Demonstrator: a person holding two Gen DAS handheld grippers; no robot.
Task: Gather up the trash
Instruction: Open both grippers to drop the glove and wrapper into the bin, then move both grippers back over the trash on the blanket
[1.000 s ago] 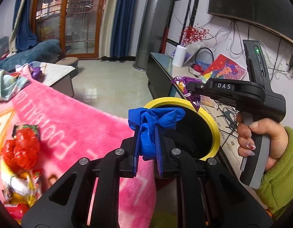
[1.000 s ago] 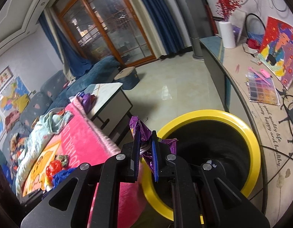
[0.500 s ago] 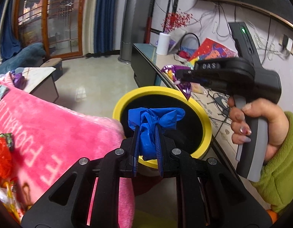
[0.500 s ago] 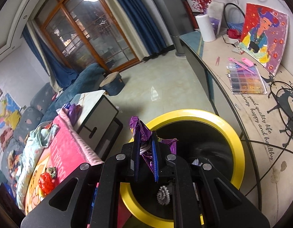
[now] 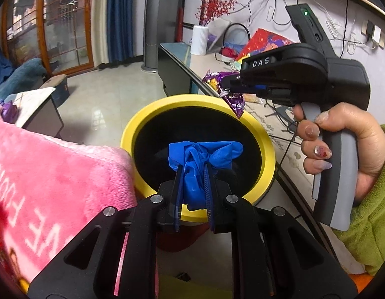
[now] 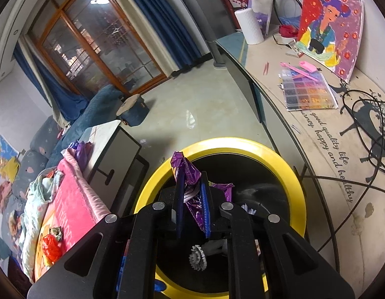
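A black bin with a yellow rim (image 5: 132, 129) (image 6: 279, 154) stands between the pink blanket and the low cabinet. My left gripper (image 5: 192, 179) is shut on a crumpled blue glove (image 5: 205, 154) and holds it over the bin's near rim. My right gripper (image 6: 191, 189) is shut on a purple foil wrapper (image 6: 190, 174) over the bin's opening; it shows in the left wrist view (image 5: 231, 84) above the far rim with the wrapper (image 5: 232, 97) hanging down. White scraps (image 6: 197, 258) lie inside the bin.
A pink blanket (image 5: 43, 179) with red trash (image 6: 51, 248) lies left of the bin. A long low cabinet (image 6: 317, 129) with cables, a bead tray and a painting runs on the right. A small table (image 6: 112, 149) stands beyond the blanket.
Both grippers have moved in over the bin with their loads still held; the bin now sits nearer and more centred in both views.
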